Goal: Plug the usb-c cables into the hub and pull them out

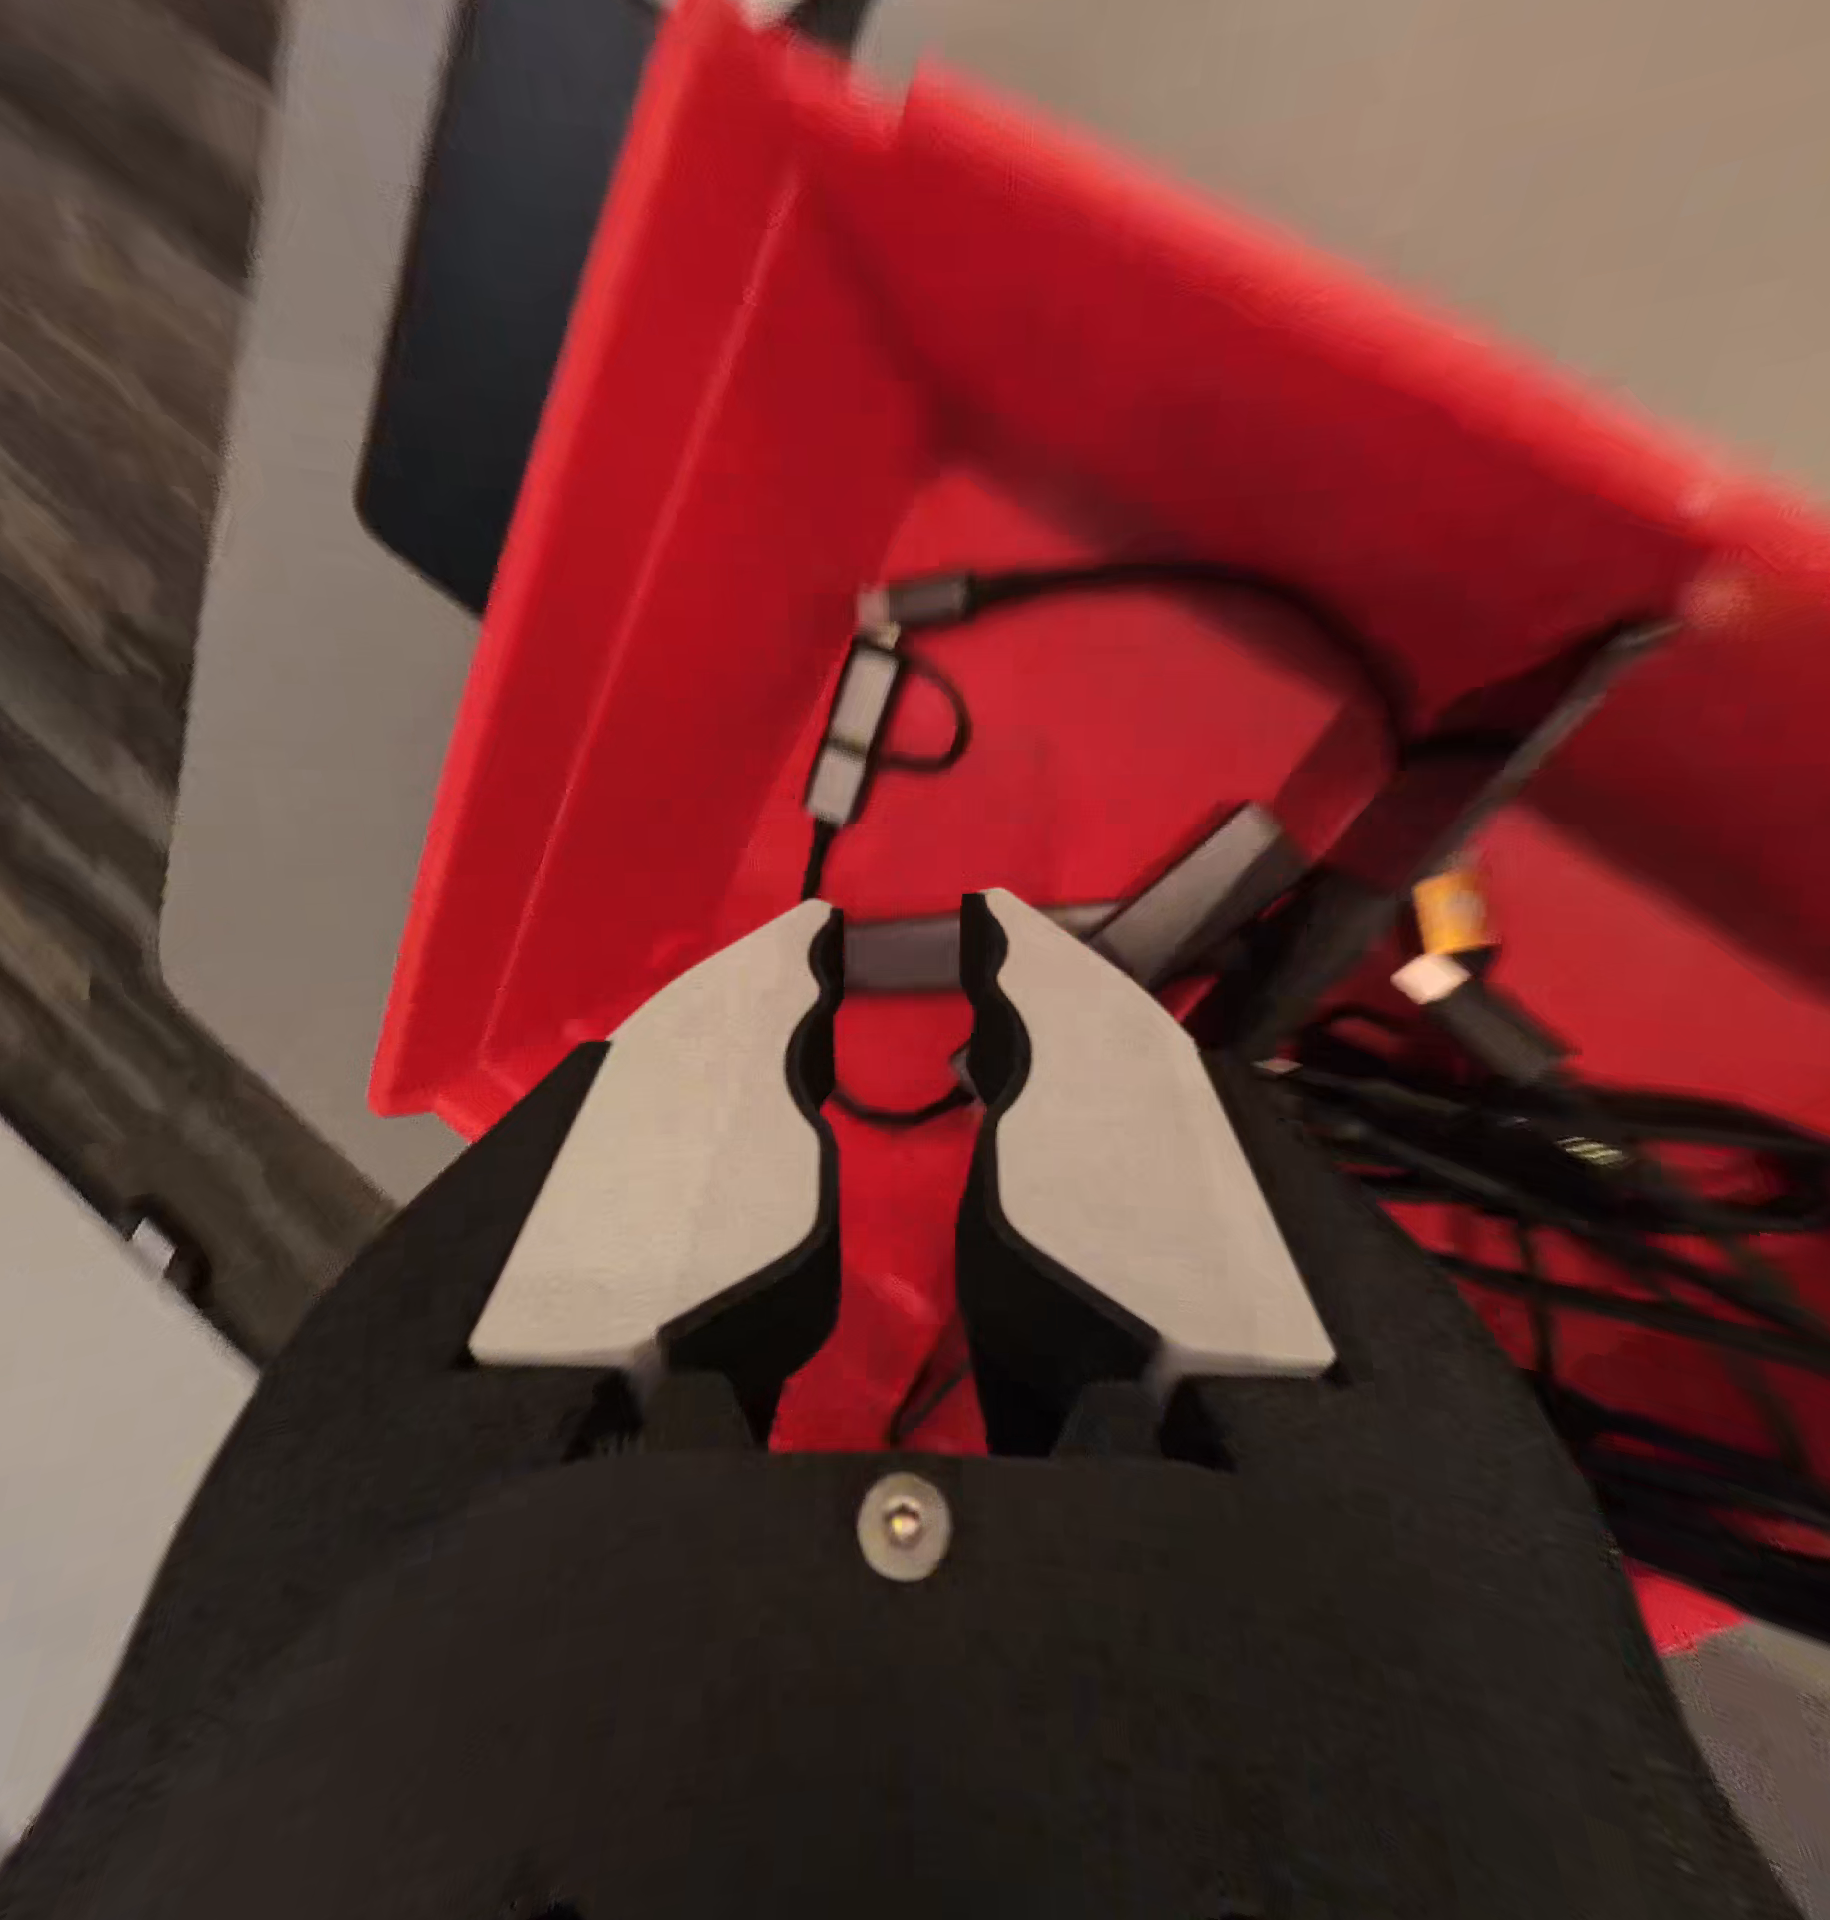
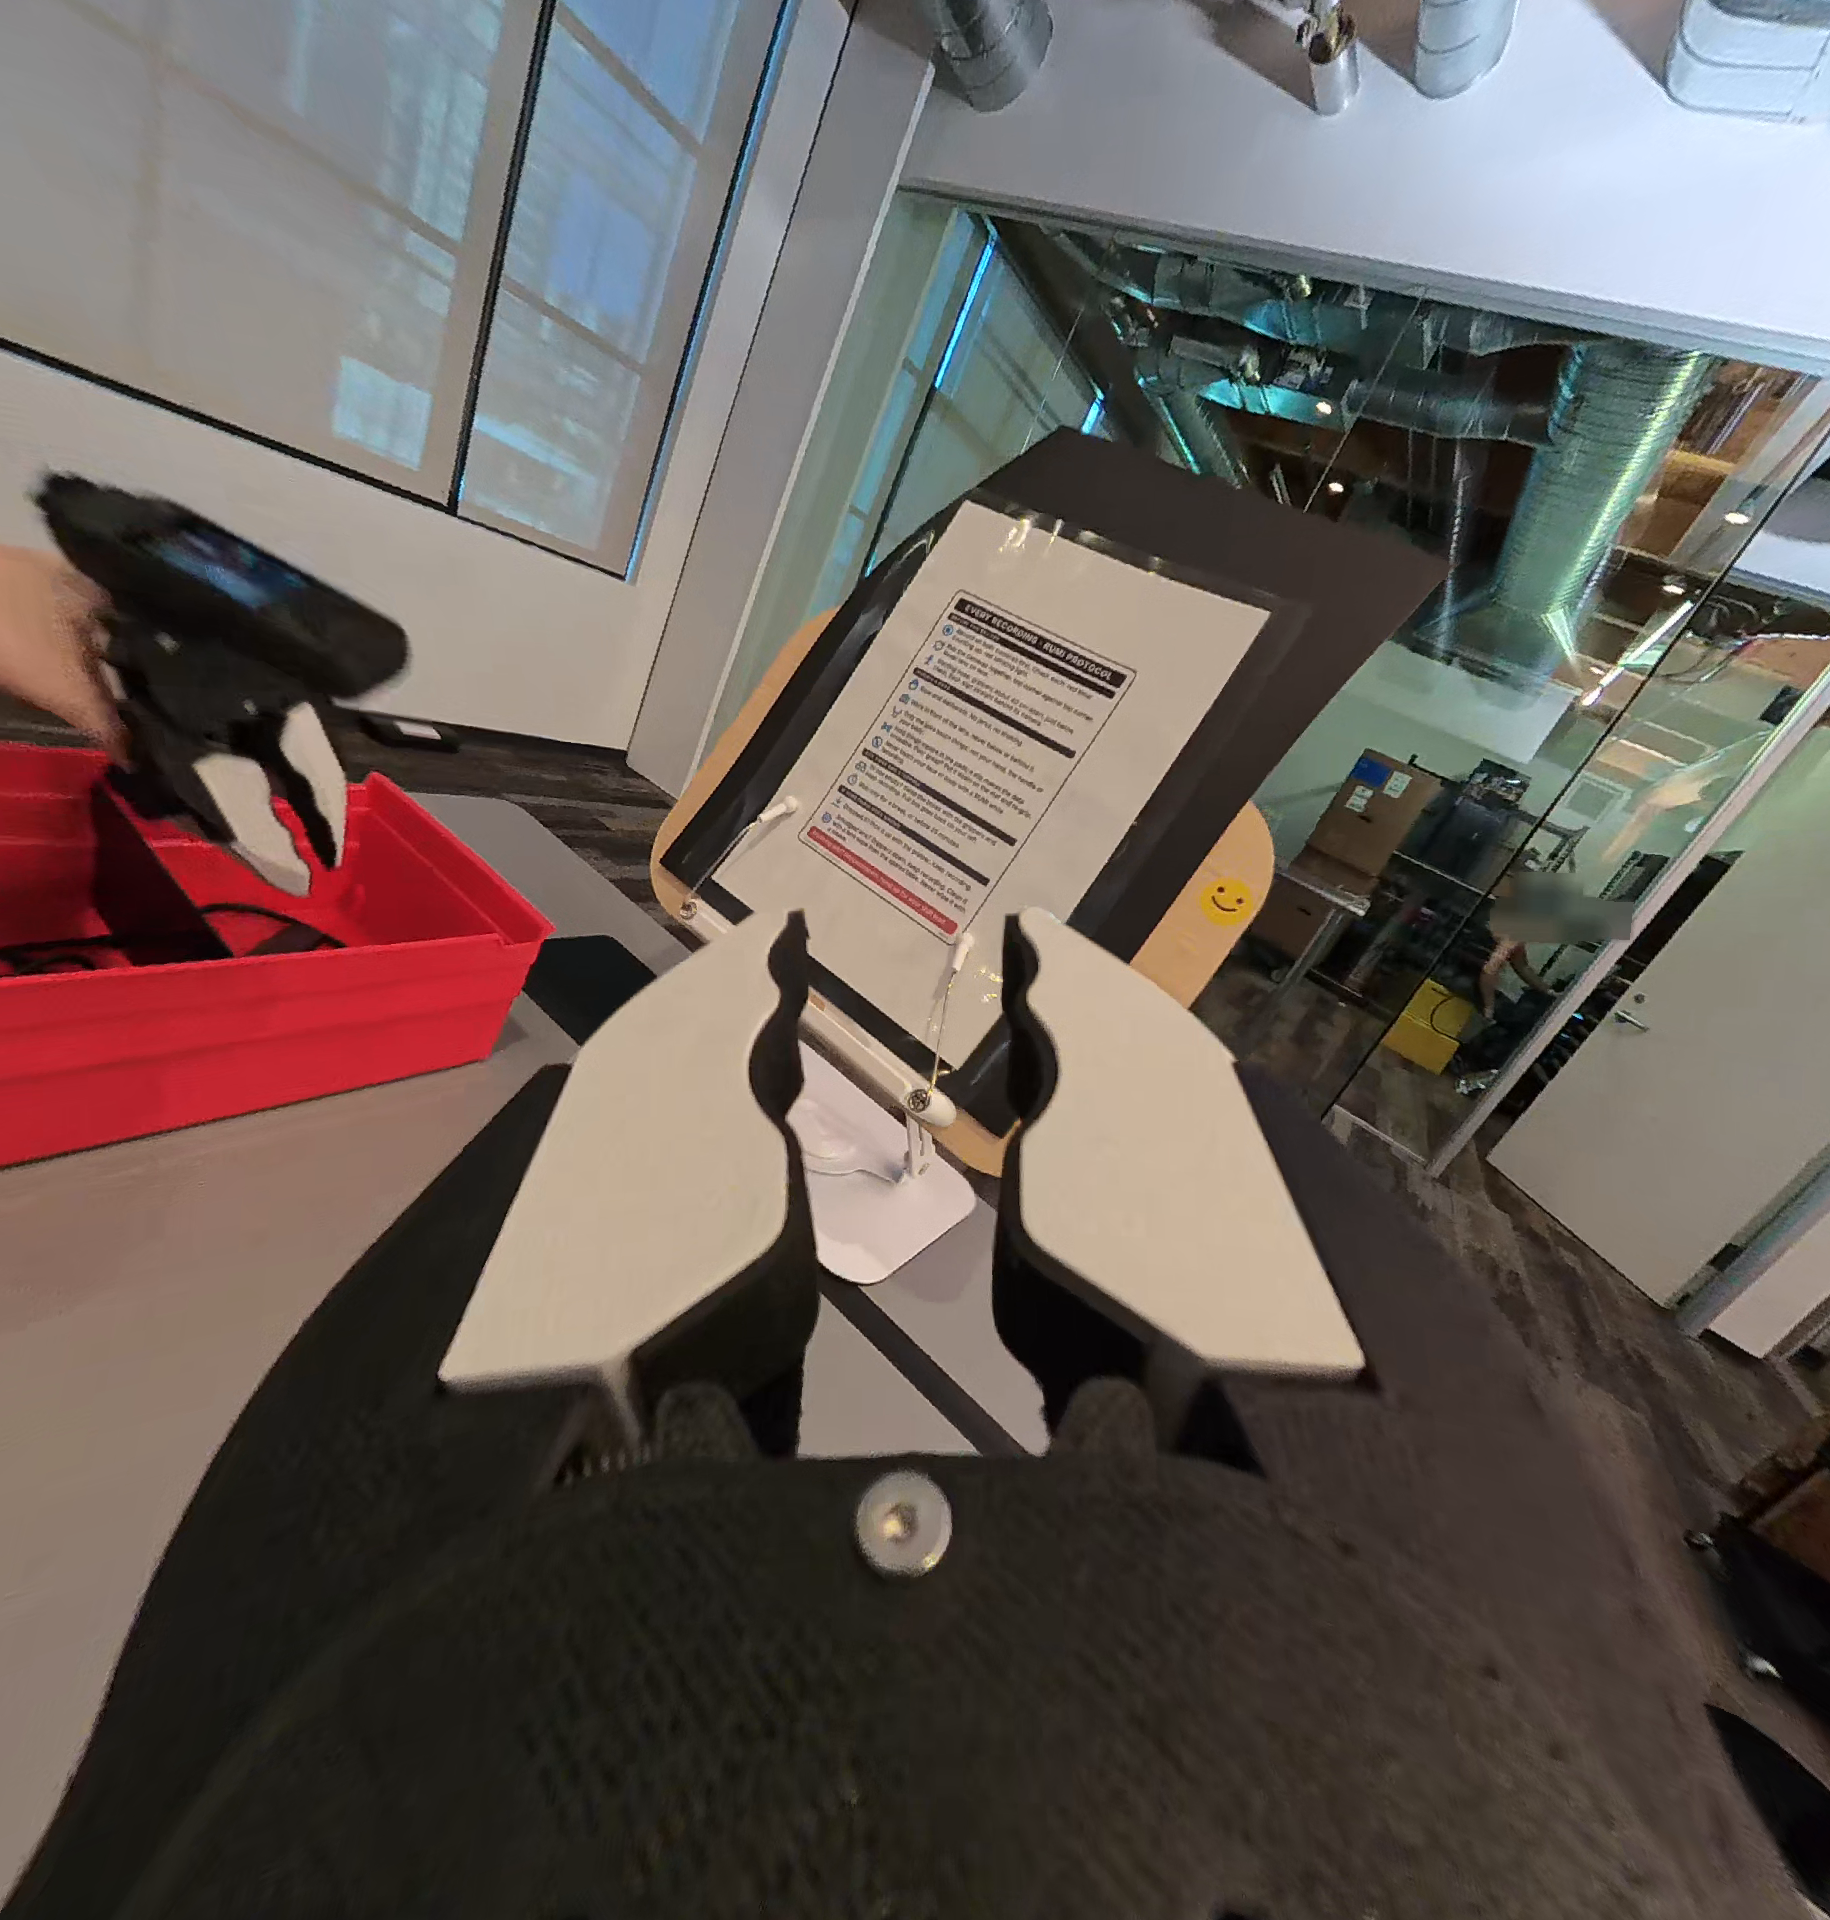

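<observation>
Early stage: the left gripper (image 1: 898,925), parted and empty, hovers over cables (image 1: 859,717) inside the red bin (image 1: 682,520); the right gripper (image 2: 906,935), parted and empty, waits beside the bin. Nothing appears plugged.

From my left wrist view motion blur smears the red bin (image 1: 1254,436) and its far rim, the tangle of black cables (image 1: 1617,1226) runs off the right edge, and my left hand-held gripper (image 1: 898,914) hides part of a grey connector (image 1: 895,951).
</observation>
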